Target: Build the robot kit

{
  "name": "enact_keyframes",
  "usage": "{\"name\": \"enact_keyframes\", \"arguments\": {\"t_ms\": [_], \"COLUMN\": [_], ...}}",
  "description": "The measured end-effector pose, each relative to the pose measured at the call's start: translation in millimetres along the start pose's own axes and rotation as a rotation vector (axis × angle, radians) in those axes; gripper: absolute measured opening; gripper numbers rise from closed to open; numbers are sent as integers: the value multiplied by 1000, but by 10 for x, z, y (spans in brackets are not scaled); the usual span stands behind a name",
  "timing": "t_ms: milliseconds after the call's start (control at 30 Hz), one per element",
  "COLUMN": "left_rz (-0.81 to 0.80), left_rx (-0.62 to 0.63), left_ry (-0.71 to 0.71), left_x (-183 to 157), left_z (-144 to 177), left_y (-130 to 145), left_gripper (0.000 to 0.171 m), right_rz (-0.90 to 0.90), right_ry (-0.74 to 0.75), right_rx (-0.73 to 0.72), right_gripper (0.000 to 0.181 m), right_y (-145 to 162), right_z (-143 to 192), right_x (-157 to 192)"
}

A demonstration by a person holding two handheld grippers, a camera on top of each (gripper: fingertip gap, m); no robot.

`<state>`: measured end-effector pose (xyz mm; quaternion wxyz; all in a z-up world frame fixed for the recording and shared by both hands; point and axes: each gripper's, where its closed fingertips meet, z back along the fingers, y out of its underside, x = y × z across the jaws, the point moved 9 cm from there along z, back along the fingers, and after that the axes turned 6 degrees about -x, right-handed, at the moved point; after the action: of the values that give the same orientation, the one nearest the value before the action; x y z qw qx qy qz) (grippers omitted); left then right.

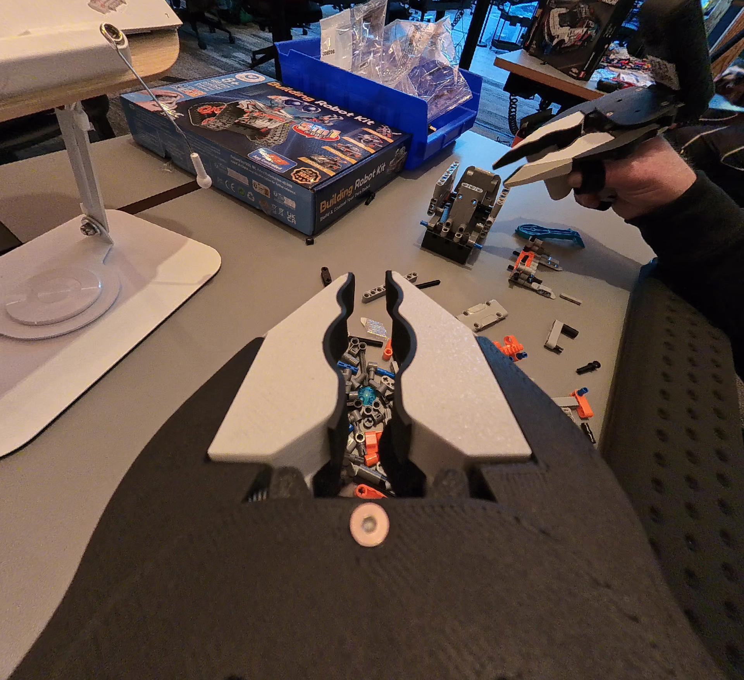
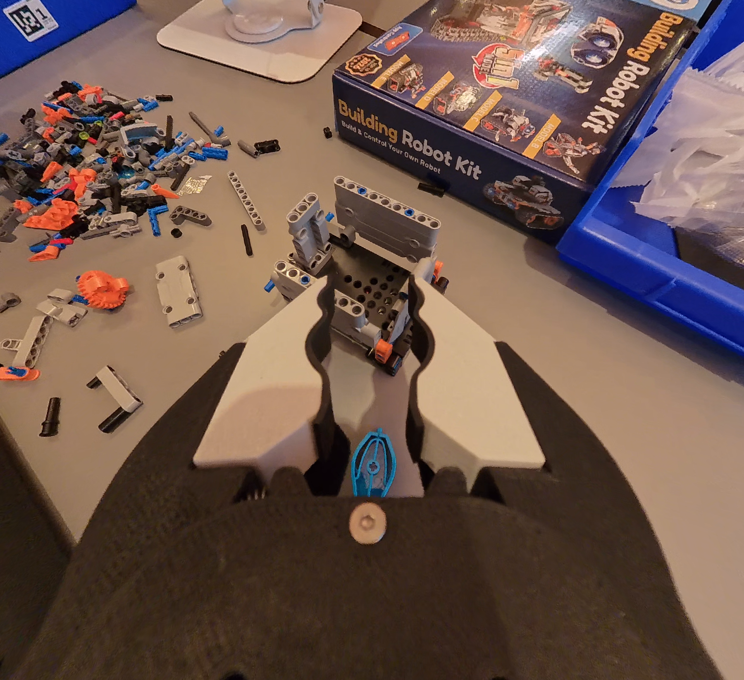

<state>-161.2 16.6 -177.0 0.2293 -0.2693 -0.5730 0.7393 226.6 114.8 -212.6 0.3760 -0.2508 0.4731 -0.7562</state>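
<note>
Bare grey desk (image 2: 563, 339) lies right of the half-built grey brick model (image 2: 374, 258); a printed cardboard kit box (image 2: 503, 97) blocks behind, loose plastic bricks (image 2: 92, 174) crowd left.

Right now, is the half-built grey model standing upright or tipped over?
Upright. The half-built model stands on its black base on the grey table, its grey panels rising; the right gripper hovers beside its top.

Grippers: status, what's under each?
Left gripper open, empty, above the loose parts pile. Right gripper open, empty, over the grey half-built model. Teal tool lies beside the model.
</note>
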Motion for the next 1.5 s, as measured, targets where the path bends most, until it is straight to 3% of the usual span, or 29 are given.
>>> {"name": "enact_keyframes", "arguments": {"t_ms": [1167,1500], "left_rz": [0,2], "left_rx": [6,5], "left_ry": [-2,-1], "left_x": [7,0], "left_z": [-11,-3], "left_y": [12,7], "left_gripper": [13,13], "right_rz": [100,116], "right_ry": [-58,-104], "right_rx": [27,-27], "right_gripper": [39,36], "right_y": [-46,-67], "right_z": [-152,-58], "right_x": [221,223]}}
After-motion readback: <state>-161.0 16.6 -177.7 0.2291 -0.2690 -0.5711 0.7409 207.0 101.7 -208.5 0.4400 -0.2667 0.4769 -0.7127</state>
